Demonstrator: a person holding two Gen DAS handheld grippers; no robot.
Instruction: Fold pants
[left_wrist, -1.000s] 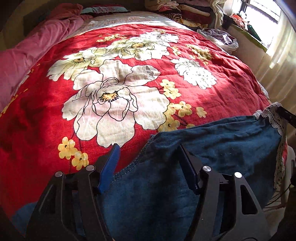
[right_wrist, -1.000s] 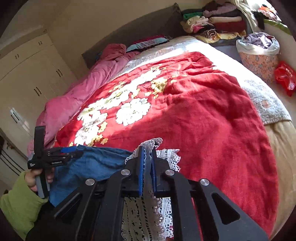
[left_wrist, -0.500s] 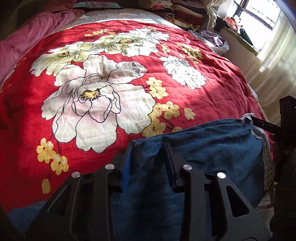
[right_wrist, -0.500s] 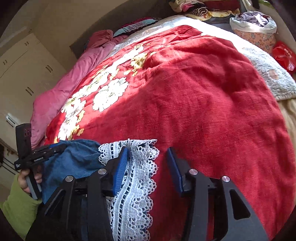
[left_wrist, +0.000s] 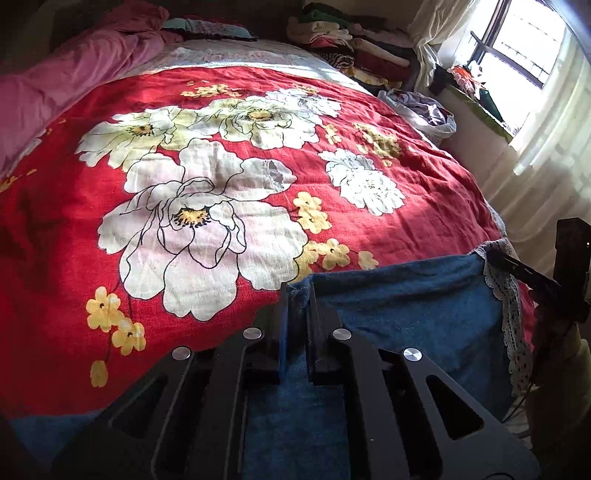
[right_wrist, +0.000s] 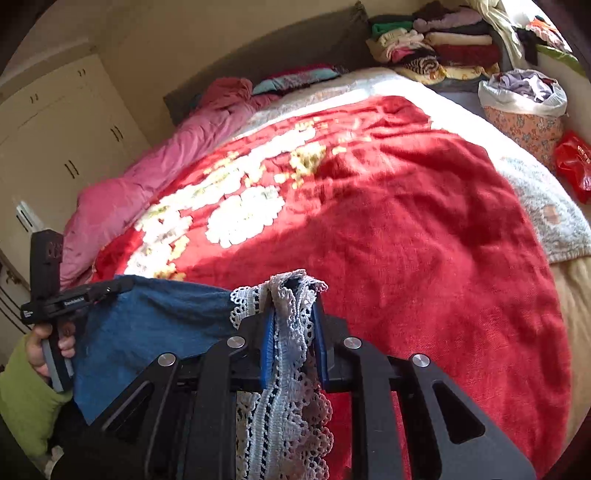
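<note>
Denim pants (left_wrist: 399, 306) hang taut between both tilted-down grippers: left gripper (left_wrist: 295, 295) clamps the blue corner, right gripper (right_wrist: 291, 306), jaws just closing, pinches the lace trim (right_wrist: 284, 369)

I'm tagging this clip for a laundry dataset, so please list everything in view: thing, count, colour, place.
pants: one, blue denim, near edge of the bed, top edge held at both ends
lace trim: one strip, white, on the pants' right end
blanket: one, red with white and yellow flowers, spread over the bed
quilt: one, pink, bunched along the bed's left side
folded clothes: one stack, mixed colours, far right corner
laundry bag: one, floral, right of the bed
wardrobe: one, cream, left wall
window: one, bright, right wall
left gripper: black, jaws just closed on the pants
right gripper: black, jaws just closing on the lace trim
sleeve: green, on the left arm
</note>
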